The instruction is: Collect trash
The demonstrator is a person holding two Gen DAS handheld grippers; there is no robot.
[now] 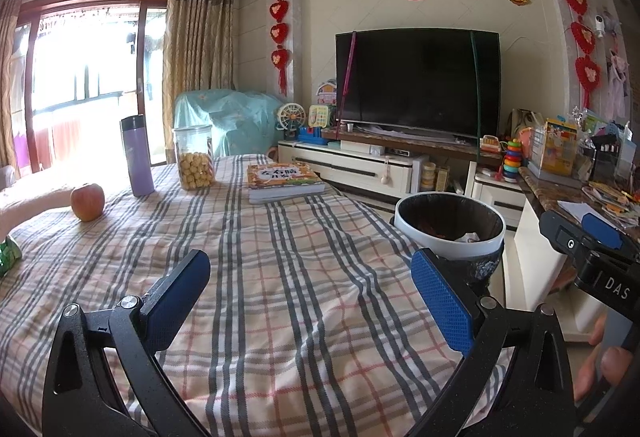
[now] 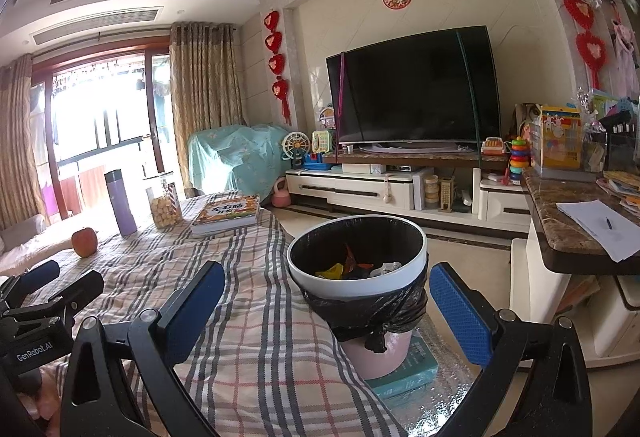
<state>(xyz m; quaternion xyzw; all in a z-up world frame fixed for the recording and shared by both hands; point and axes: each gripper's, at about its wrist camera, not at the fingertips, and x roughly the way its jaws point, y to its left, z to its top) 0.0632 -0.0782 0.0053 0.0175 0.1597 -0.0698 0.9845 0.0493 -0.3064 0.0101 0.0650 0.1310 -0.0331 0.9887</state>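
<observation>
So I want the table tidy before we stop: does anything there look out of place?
A crumpled green wrapper lies at the tablecloth's left edge, outside the bin. Both grippers are open, holding nothing.

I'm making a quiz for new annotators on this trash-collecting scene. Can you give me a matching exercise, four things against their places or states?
Things:
1. apple
2. trash bin
3. book
4. left gripper

Places or states:
A. beside the table, lined with a black bag, scraps inside
B. open and empty above the plaid cloth
C. lying flat at the table's far edge
D. on the cloth near the purple flask

Pairs: 1-D, 2-A, 3-C, 4-B
</observation>
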